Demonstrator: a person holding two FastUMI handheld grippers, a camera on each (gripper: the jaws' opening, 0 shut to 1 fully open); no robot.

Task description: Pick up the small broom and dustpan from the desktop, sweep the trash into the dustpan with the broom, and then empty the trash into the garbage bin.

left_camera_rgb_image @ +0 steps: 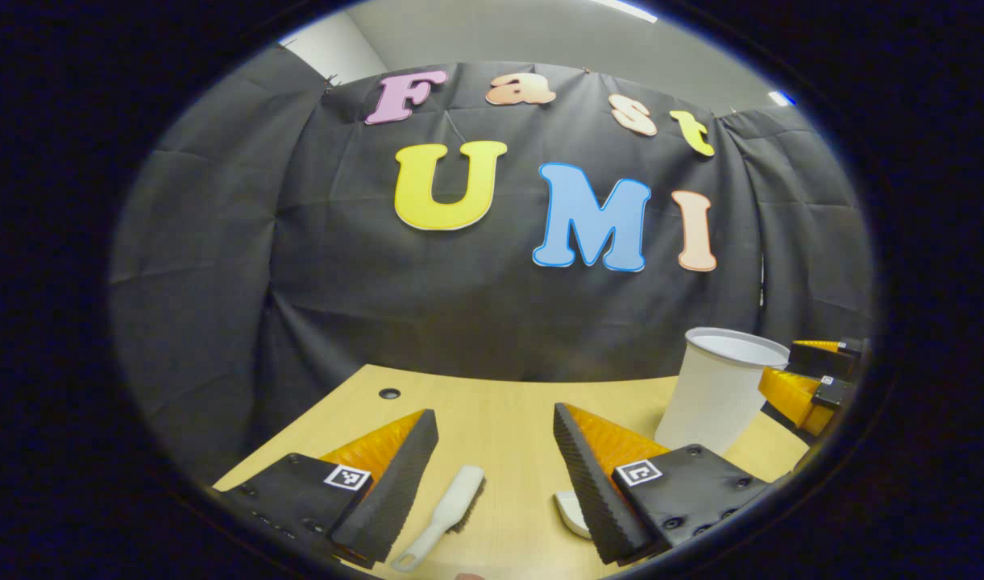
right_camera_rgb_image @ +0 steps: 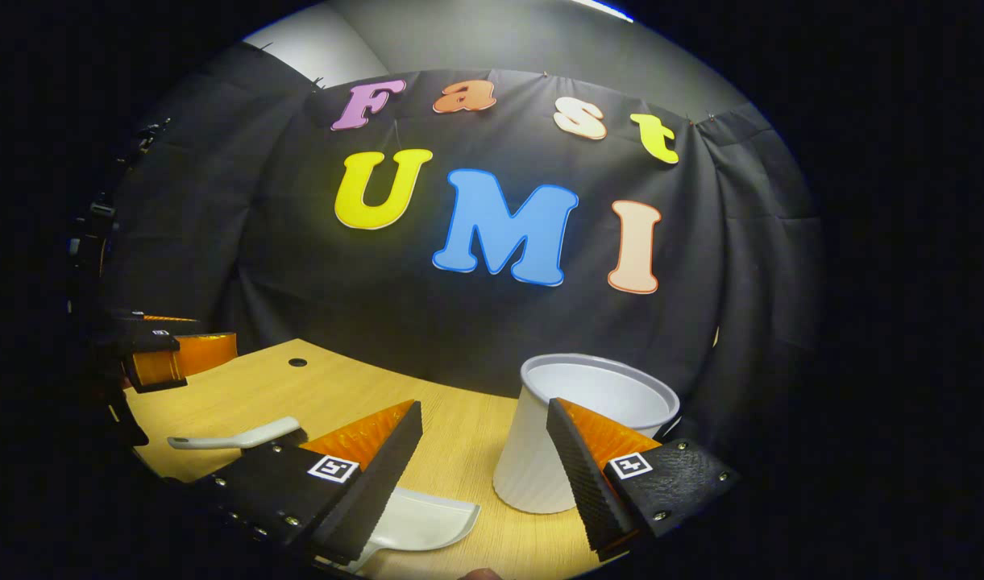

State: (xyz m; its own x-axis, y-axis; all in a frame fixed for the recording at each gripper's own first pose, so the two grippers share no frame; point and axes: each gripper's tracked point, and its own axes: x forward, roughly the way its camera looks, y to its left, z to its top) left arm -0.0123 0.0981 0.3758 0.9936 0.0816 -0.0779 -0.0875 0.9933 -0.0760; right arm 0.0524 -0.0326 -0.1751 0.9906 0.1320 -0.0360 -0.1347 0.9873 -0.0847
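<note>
two grippers hang above a pale wooden desktop [left_camera_rgb_image: 500, 419] in front of the black cloth wall. in the left gripper view, the left gripper [left_camera_rgb_image: 496, 475] has its black-padded orange fingers spread wide with nothing between the pads; the desktop shows through the gap. the small white plastic broom with dark bristles [left_camera_rgb_image: 447, 515] lies flat on the desktop just below and between those fingers, handle toward the camera, bristle end pointing away. a corner of the white plastic dustpan [left_camera_rgb_image: 570, 511] peeks out beside the inner edge of the right-hand finger. the tall white ribbed plastic garbage bin [left_camera_rgb_image: 721, 391] stands upright on the desk farther right, and the right gripper [left_camera_rgb_image: 814, 379] shows just past it at the edge of the view.

in the right gripper view, the right gripper [right_camera_rgb_image: 483, 467] is likewise spread apart and holds nothing. the dustpan [right_camera_rgb_image: 419, 519] lies flat on the desktop [right_camera_rgb_image: 451, 451] under its left-hand finger, tray end toward the bin. the garbage bin [right_camera_rgb_image: 580, 435] stands just beside the dustpan, partly behind the right-hand finger. the broom [right_camera_rgb_image: 238, 437] lies farther left, apart from the dustpan, and the left gripper [right_camera_rgb_image: 165, 350] hangs beyond it at the view's edge. a small dark round hole [right_camera_rgb_image: 297, 362] sits in the desktop near the wall.
</note>
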